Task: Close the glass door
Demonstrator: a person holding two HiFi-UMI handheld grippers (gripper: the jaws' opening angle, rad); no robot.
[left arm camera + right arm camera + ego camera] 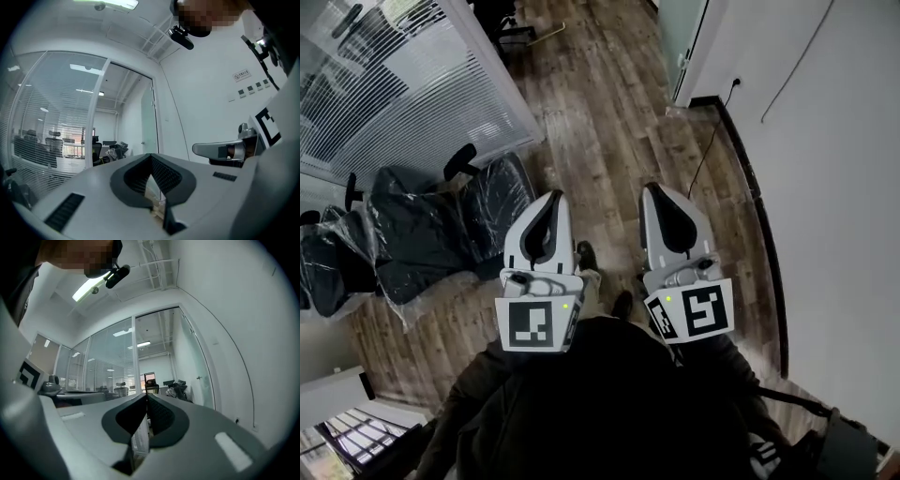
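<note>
The glass door [678, 37] is a pale green pane far ahead, standing swung open close to the white wall. It shows in the left gripper view [147, 123] and in the right gripper view [198, 377], with a small handle on it. My left gripper [555, 197] and right gripper [652, 188] are held side by side over the wood floor, well short of the door. Both are shut with nothing between them, the left gripper's tips [151, 156] and the right gripper's tips [145, 395] meeting.
A glass wall with white blinds [403, 84] runs along the left. Several black chairs wrapped in plastic [441, 230] stand by it. The white wall [834, 187] is on the right, with a socket and cable [712, 131]. The person's shoes [605, 281] show below.
</note>
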